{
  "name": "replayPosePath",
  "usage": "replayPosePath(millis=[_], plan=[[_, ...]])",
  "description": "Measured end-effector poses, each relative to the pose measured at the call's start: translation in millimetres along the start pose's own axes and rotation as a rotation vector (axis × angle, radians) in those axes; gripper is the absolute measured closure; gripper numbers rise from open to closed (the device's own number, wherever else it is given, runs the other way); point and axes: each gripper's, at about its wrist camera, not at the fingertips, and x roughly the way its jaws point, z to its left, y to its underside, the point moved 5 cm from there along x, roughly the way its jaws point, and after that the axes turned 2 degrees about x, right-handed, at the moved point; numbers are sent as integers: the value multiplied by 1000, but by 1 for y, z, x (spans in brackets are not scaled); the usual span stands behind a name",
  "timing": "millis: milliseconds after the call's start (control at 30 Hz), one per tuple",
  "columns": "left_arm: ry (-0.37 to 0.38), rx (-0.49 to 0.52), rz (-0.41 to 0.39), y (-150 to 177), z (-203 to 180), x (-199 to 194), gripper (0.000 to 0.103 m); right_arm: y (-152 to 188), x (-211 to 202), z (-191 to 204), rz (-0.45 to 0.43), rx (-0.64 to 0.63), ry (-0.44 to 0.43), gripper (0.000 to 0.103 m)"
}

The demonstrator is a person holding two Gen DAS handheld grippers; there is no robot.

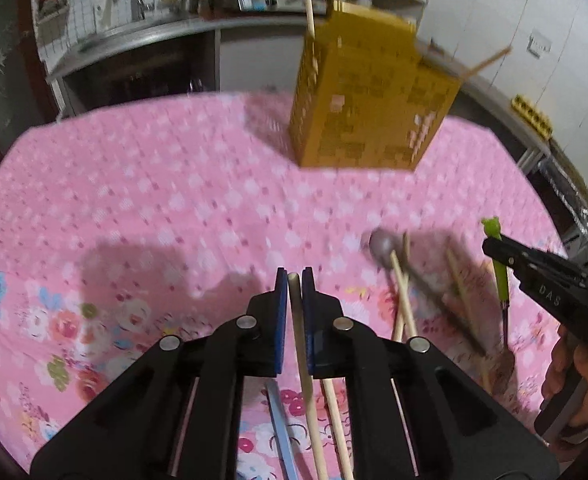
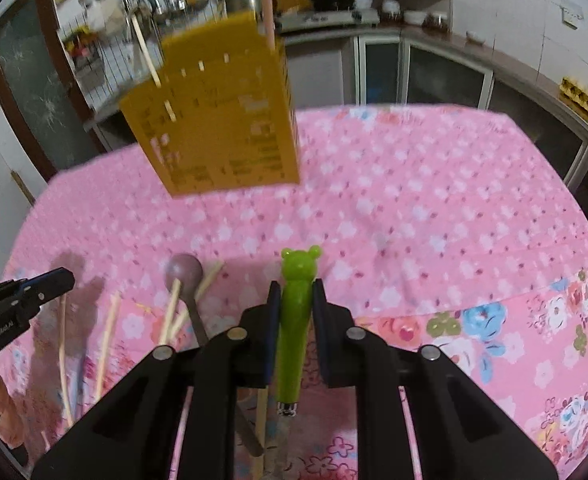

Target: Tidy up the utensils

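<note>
My left gripper (image 1: 293,276) is shut on a pale wooden chopstick (image 1: 300,340) that runs back between its blue pads. My right gripper (image 2: 296,288) is shut on a green bear-head utensil handle (image 2: 294,340); from the left wrist view the same right gripper (image 1: 490,246) holds this green utensil (image 1: 501,280) tilted, with its metal head low over the cloth. A yellow perforated utensil holder (image 1: 366,100) (image 2: 222,120) stands at the far side with chopsticks sticking out of it. A metal spoon (image 1: 382,246) (image 2: 184,272) and several loose chopsticks (image 1: 404,300) lie on the cloth between both grippers.
A pink floral tablecloth (image 2: 414,200) covers the table. A blue flat utensil (image 1: 280,432) lies under my left gripper. A hand (image 1: 574,380) holds the right gripper's grip. Behind the table run a kitchen counter (image 1: 134,40), shelves and cabinets (image 2: 434,72).
</note>
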Motion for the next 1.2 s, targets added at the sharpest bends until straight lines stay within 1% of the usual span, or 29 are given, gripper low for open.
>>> replayPosePath(millis=[100, 300, 567, 667, 767, 1033, 1200], plan=[[0, -12, -60, -9, 2, -18, 97, -5, -17, -2, -65, 11, -18, 87], [-13, 2, -184, -22, 3, -58, 98, -14, -48, -2, -200, 7, -46, 87], [-15, 15, -298, -32, 2, -96, 98, -22, -85, 7, -334, -29, -43, 87], [-11, 14, -345, -37, 1, -109, 98, -25, -92, 9, -357, -32, -49, 87], [-8, 16, -372, -43, 2, -115, 98, -30, -100, 11, -385, -41, -46, 88], [-16, 7, -416, -67, 5, -124, 99, -48, -110, 17, -427, -57, -44, 88], [-11, 13, -448, -87, -2, -134, 99, -63, -116, 22, -445, -74, -44, 88]])
